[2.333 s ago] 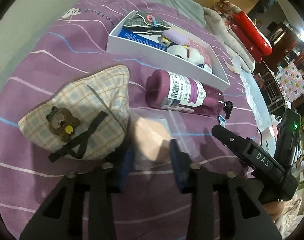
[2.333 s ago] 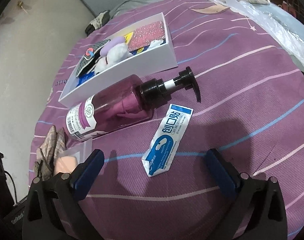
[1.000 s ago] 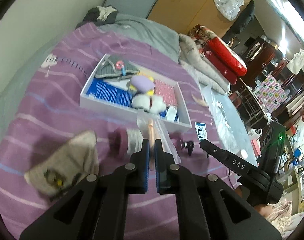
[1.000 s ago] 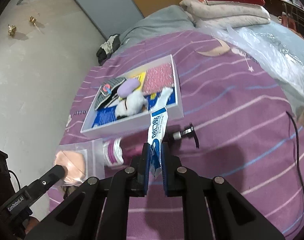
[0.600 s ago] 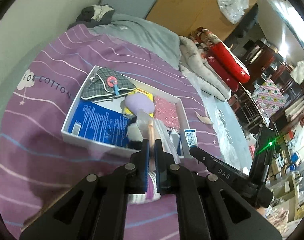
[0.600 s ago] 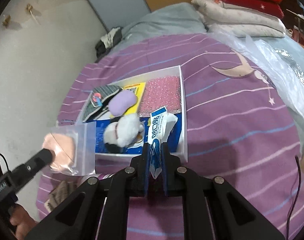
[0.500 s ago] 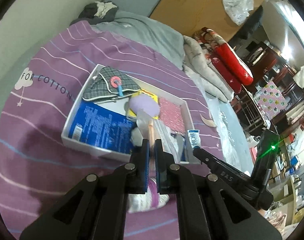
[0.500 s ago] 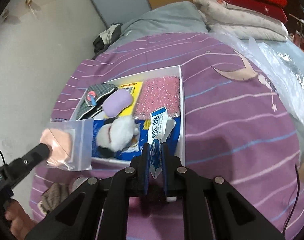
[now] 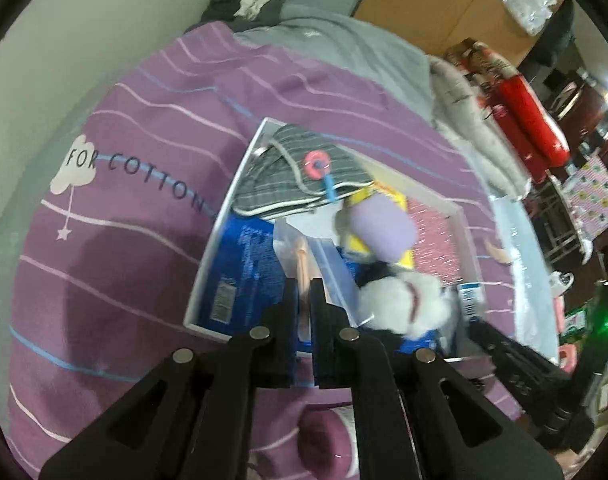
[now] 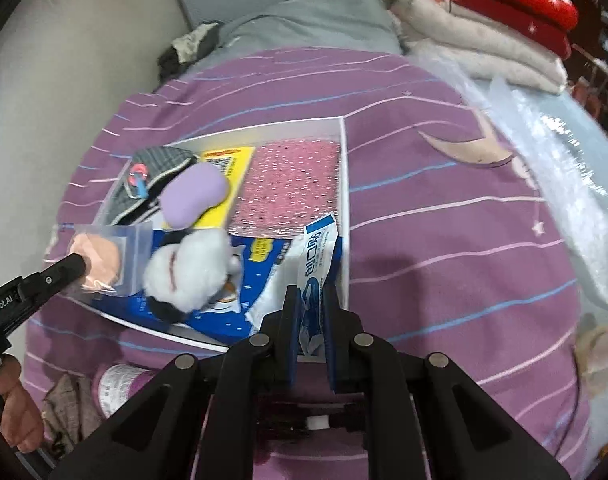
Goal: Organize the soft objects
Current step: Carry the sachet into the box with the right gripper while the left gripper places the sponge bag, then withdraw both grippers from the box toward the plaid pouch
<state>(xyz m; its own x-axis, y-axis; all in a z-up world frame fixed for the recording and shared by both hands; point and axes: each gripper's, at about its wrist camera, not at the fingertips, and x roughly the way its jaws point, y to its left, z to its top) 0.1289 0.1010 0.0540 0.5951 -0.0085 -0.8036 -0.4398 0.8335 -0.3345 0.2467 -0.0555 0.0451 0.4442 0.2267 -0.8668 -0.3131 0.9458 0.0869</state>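
My left gripper is shut on a clear plastic bag holding a peach puff. It hangs over the near left part of the white box. In the right wrist view the same bag sits at that gripper's tip. My right gripper is shut on a blue and white sachet, over the box's near right corner by its right wall. Inside lie a grey plaid pouch, a purple soft pad, a white plush and a pink glittery pad.
The box rests on a purple striped bedspread. A purple pump bottle and a checked pouch lie just before the box. A person's hand holds the left gripper. Clear plastic sheeting and folded blankets lie to the right.
Both grippers have come forward and down over the white box, each still holding its item. The box now fills the middle of both views; the bottle has slid to the bottom edge.
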